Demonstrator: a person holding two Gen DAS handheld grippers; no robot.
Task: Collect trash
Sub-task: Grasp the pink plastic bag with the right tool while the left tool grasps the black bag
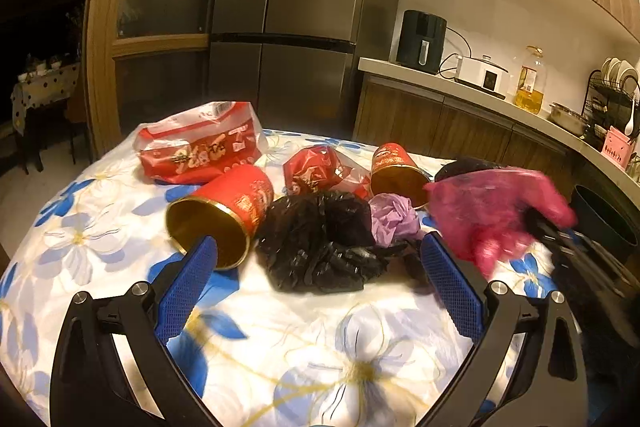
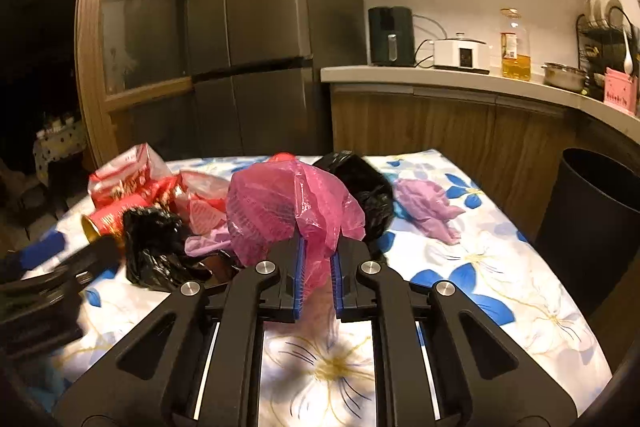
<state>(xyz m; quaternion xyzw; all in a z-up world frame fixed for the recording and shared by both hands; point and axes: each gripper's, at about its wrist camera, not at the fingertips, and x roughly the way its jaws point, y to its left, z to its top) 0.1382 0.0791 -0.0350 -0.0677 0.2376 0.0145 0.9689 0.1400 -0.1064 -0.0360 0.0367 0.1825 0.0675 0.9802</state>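
The table (image 1: 120,235) wears a white cloth with blue flowers and is littered with trash. In the left wrist view, a crumpled black plastic bag (image 1: 320,247) lies dead ahead at 12 o'clock, touching a tipped red paper cup (image 1: 224,211) at 10 o'clock and a lilac wad (image 1: 394,217) at 1 o'clock. Behind them lie a second red cup (image 1: 396,167) on its side, a small red wrapper (image 1: 316,169) and a large red-and-white printed bag (image 1: 200,143); its lettering is too blurred to read. A dark bin (image 2: 592,219) stands off the table's edge at 3 o'clock in the right wrist view.

The left gripper (image 1: 320,279) hovers low above the cloth, its blue pads spread wide on either side of the black bag, touching nothing. The right gripper (image 2: 318,275) is raised above the table, its pads pressed together on a pink plastic bag (image 2: 280,211), which billows up over the fingertips.
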